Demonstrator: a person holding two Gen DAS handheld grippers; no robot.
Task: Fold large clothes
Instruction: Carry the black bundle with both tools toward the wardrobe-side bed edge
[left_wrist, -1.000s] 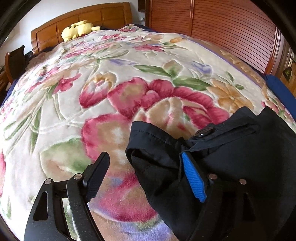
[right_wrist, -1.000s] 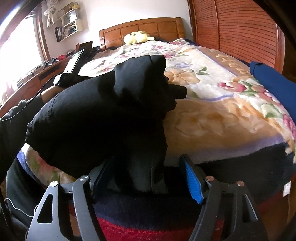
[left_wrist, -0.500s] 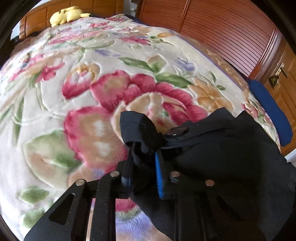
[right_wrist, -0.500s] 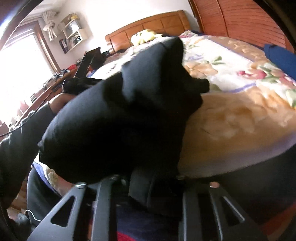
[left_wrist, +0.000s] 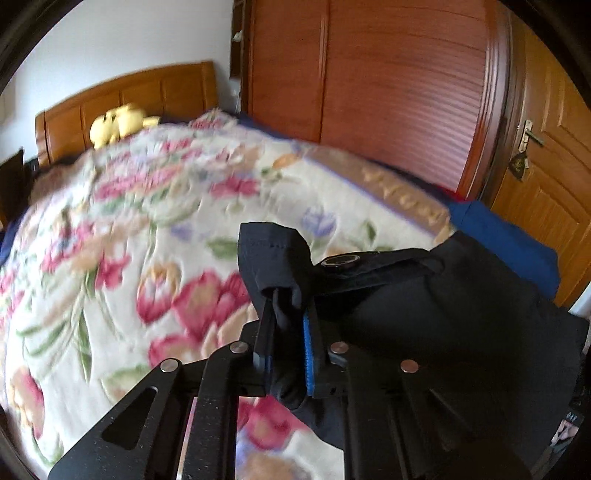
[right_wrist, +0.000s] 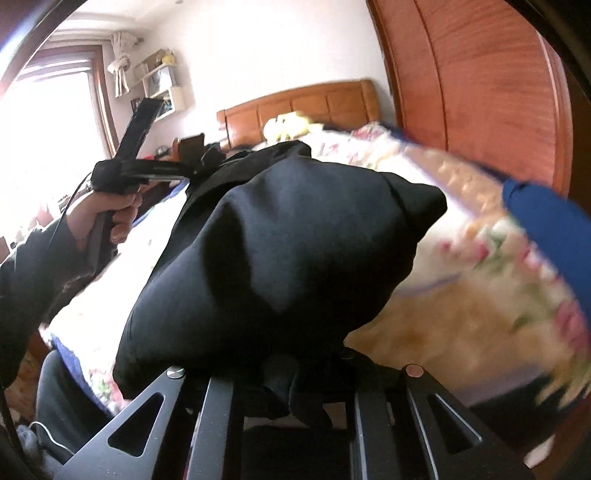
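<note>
A large black garment (left_wrist: 443, 314) hangs lifted over the bed's floral blanket (left_wrist: 129, 240). In the left wrist view my left gripper (left_wrist: 286, 306) is closing, its blue pad (left_wrist: 308, 354) pressing a folded hem corner beside a metal snap button (left_wrist: 340, 261). In the right wrist view the black garment (right_wrist: 295, 240) bulges over my right gripper (right_wrist: 295, 369), which is closing on a bunched edge; the cloth hides its fingertips. A person's hand (right_wrist: 107, 218) holds the left gripper's handle at the left, and the garment stretches between both grippers.
A wooden headboard (left_wrist: 129, 99) with a yellow plush toy (left_wrist: 114, 125) stands at the far end of the bed. Slatted wardrobe doors (left_wrist: 388, 92) and a room door (left_wrist: 546, 192) line the right. A blue cloth (left_wrist: 498, 236) lies at the bed's right edge. A bright window (right_wrist: 44, 147) is at left.
Both grippers went from wide open to clamped on the black garment's edges. Both then rose, lifting the garment off the blanket, the left one higher.
</note>
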